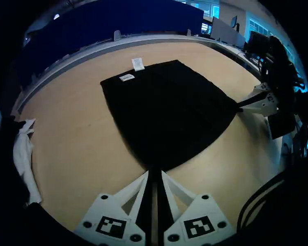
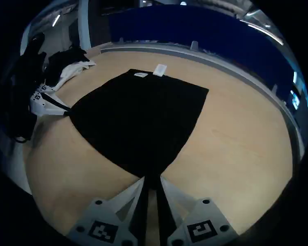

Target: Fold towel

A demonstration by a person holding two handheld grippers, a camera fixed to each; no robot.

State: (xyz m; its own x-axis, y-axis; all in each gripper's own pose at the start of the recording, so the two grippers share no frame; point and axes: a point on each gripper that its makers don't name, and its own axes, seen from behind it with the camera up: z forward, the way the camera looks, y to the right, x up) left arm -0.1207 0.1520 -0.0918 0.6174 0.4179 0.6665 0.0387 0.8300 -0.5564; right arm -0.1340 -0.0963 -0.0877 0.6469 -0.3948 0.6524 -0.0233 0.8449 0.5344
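The left gripper (image 1: 155,174) is pinching one corner of the black towel (image 1: 166,110), its fingers drawn nearly together on the cloth. Ahead of it the towel is lying spread on the wooden table (image 1: 76,123), with white tags (image 1: 137,64) showing at the far edge. The right gripper (image 2: 152,181), off to the left gripper's right, is clamping another corner just as narrowly. A white cloth (image 1: 24,160) is lying far to the left gripper's left.
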